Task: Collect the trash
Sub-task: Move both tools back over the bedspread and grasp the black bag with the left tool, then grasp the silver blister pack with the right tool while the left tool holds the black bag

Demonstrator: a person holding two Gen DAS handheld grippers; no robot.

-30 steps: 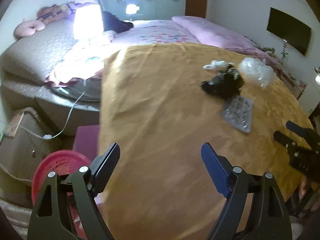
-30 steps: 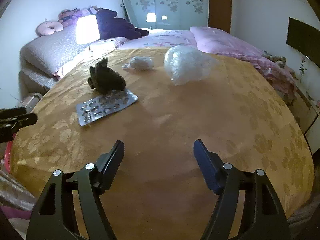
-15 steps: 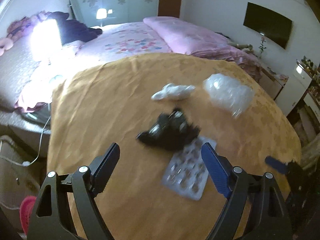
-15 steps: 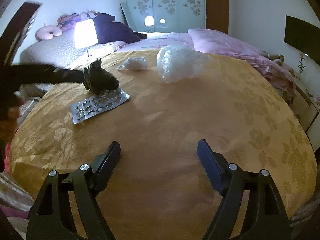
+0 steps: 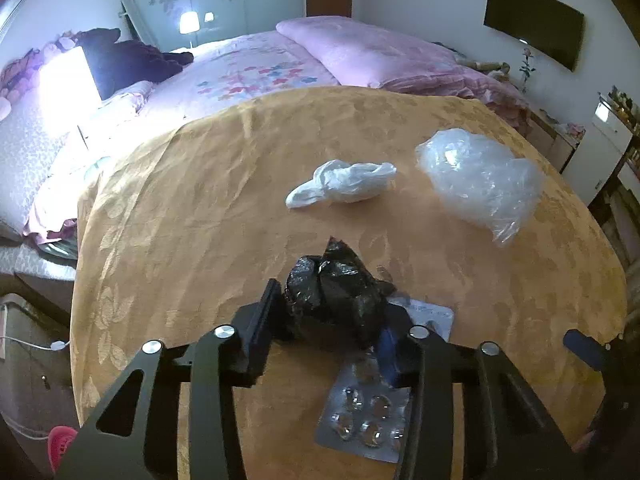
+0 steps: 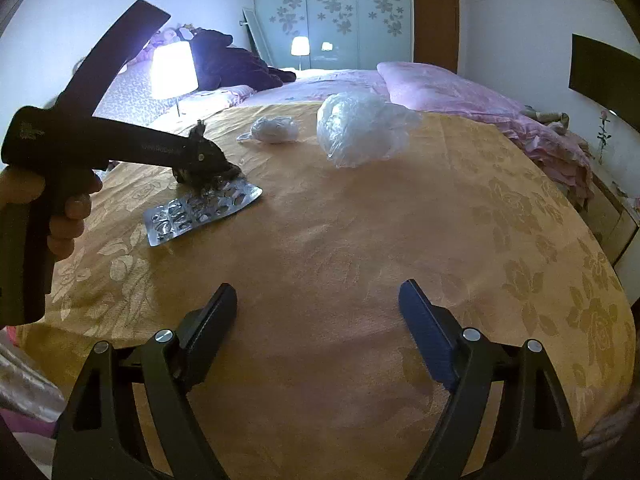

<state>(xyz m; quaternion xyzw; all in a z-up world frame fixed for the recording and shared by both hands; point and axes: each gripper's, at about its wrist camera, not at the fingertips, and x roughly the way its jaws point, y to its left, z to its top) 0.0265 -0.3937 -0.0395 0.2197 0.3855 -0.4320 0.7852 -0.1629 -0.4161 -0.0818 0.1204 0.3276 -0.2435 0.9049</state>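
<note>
Left wrist view: left gripper (image 5: 332,320) clenched around crumpled black bag (image 5: 336,292), which overlaps blister pack (image 5: 368,416). Right gripper (image 6: 318,308) released, well apart from the pack.

Our left gripper (image 5: 332,320) and right gripper (image 6: 318,312) share black frames, silver screws and one blue pad (image 6: 424,336); our bare-skinned hand (image 6: 60,216) shows.

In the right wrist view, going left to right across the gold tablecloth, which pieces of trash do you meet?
Blister pack → black crumpled bag, with the left gripper closing around it → small white bag → large clear plastic bag.
</note>
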